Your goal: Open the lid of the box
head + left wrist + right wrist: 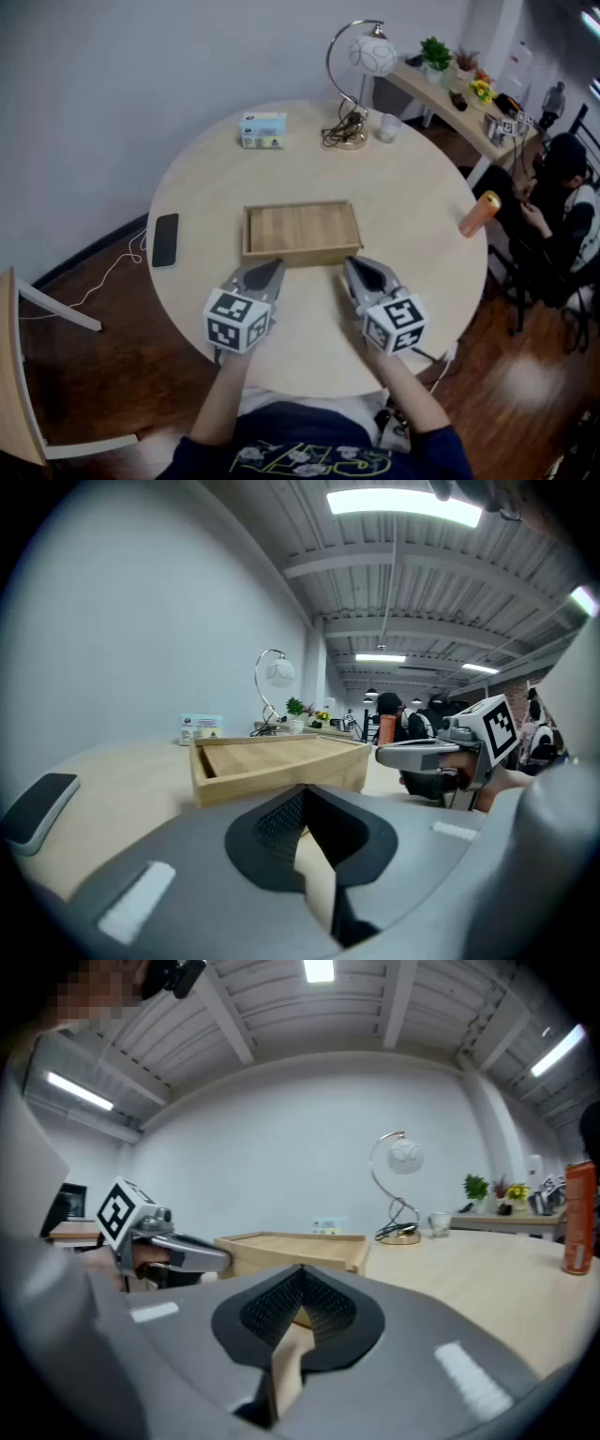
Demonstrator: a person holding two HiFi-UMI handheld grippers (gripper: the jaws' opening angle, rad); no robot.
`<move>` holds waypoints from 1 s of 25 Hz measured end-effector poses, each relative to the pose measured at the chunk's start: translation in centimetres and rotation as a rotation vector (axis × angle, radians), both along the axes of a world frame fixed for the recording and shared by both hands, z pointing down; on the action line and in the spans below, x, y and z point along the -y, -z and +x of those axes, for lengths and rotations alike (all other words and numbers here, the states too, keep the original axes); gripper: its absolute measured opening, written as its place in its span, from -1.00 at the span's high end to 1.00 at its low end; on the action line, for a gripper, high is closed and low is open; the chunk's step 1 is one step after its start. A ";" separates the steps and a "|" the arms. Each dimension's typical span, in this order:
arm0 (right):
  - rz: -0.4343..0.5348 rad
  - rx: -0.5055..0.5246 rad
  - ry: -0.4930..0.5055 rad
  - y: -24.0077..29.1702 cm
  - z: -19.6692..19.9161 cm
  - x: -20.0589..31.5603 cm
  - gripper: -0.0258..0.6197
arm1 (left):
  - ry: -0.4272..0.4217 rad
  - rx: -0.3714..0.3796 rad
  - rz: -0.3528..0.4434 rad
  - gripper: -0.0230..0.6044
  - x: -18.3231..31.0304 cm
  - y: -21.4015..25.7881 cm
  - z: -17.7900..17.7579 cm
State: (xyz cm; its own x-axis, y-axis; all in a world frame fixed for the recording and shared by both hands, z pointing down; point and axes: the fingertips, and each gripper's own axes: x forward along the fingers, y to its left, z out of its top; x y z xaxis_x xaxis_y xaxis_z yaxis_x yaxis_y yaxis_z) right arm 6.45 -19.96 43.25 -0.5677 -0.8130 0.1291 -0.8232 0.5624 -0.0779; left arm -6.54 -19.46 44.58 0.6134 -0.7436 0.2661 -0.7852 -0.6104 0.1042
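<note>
A shallow wooden box (pixel 302 232) lies in the middle of the round table, its flat lid (pixel 303 228) down inside the rim. My left gripper (pixel 274 267) is shut and empty, its tips just short of the box's near-left edge. My right gripper (pixel 350 265) is shut and empty too, close to the near-right corner. In the left gripper view the box (pixel 279 761) lies just ahead of the closed jaws, with the right gripper (pixel 439 754) to its right. In the right gripper view the box (pixel 298 1245) is ahead and the left gripper (pixel 167 1249) at the left.
A black phone (pixel 165 240) lies at the table's left edge. A small carton (pixel 262 130), a desk lamp (pixel 360 75) and a cup (pixel 389 127) stand at the back. An orange bottle (pixel 479 214) is at the right edge. A chair (pixel 21 375) stands at the left, a person (pixel 561 202) sits at the right.
</note>
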 end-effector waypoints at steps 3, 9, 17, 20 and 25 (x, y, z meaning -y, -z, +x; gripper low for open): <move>-0.025 -0.019 -0.067 0.1 1.6 0.6 0.93 | 0.039 0.007 -0.022 0.92 0.5 -0.4 -1.0; -0.024 -0.015 0.074 0.5 -0.8 0.9 0.93 | 0.262 -0.265 0.046 0.92 0.2 3.1 -7.3; 0.034 0.009 0.156 1.2 -2.2 -0.7 0.93 | 0.151 -0.269 -0.252 0.92 7.0 2.3 -9.4; 0.048 0.059 0.117 2.0 -1.6 -0.8 0.92 | 0.192 -0.274 -0.259 0.91 7.4 2.3 -9.4; -0.022 0.111 0.083 1.4 -0.4 0.3 0.60 | 0.146 -0.369 -0.235 0.73 7.1 4.3 -8.3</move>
State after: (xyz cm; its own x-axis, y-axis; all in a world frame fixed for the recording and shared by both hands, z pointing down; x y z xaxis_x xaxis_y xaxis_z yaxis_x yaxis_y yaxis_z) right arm 6.07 -20.27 41.81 -0.6443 -0.7607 0.0791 -0.7599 0.6251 -0.1784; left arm -14.84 -26.57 40.27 0.5924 -0.7746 0.2216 -0.7456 -0.4228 0.5151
